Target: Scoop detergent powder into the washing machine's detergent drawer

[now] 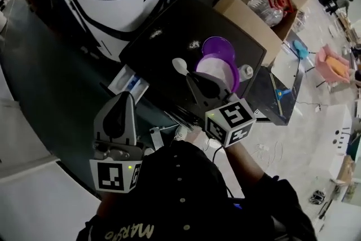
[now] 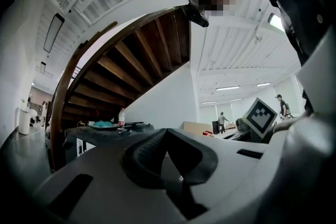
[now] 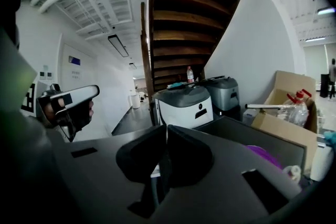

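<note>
- Dark floor (image 1: 51,82) is seen around a black washer (image 1: 163,48), with a white machine (image 1: 121,3) behind it and a cardboard box (image 1: 271,3) beside it.
- The drawer (image 1: 128,83) stands open at the washer's front left, white and blue inside.
- A purple tub (image 1: 217,71) of white powder is set on the washer top, with its lid (image 1: 217,45) just behind; specks of powder are scattered nearby.
- The right gripper (image 1: 193,79) is held over the top, fingers closed on the white scoop (image 1: 179,65), whose bowl is seen just left of the tub.
- The left gripper (image 1: 125,100) is held near the drawer, fingers together with nothing between them.
</note>
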The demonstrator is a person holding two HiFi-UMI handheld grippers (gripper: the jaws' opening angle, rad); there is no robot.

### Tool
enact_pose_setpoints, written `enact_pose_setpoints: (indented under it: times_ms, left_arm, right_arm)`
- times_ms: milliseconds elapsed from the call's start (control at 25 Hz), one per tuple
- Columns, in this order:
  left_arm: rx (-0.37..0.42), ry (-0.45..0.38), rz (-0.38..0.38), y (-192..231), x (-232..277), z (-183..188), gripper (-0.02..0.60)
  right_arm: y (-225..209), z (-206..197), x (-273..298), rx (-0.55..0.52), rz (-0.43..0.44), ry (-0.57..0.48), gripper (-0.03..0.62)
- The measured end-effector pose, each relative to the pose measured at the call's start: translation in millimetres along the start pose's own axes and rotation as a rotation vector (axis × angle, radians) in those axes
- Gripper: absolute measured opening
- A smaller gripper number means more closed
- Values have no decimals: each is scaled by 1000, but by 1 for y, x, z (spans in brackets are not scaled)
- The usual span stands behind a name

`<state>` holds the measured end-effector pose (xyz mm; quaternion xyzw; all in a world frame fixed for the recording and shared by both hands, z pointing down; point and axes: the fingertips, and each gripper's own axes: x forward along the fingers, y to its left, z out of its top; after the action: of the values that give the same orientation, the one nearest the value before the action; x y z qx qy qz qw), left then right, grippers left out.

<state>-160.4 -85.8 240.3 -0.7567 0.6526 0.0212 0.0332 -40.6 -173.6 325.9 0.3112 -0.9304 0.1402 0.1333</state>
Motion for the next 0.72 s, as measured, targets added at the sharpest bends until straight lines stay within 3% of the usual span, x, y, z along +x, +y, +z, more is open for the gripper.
enact_pose_setpoints:
  times_ms: [200, 360, 520, 720]
  left_arm:
    - [-2, -1, -92, -24, 25, -3, 15]
    - [-4, -5, -157, -42, 43, -3, 15]
    - [-7, -8, -191, -58, 54, -3, 15]
    - [-7, 9, -206, -67, 62, -8, 15]
  right_arm:
    - [-85, -10, -67, 16, -189, 43, 34]
    - [-117, -23, -103, 51, -275, 71, 34]
    - [-126, -41, -114, 61, -286, 130, 34]
    - [-123, -69, -100, 7, -265, 297, 34]
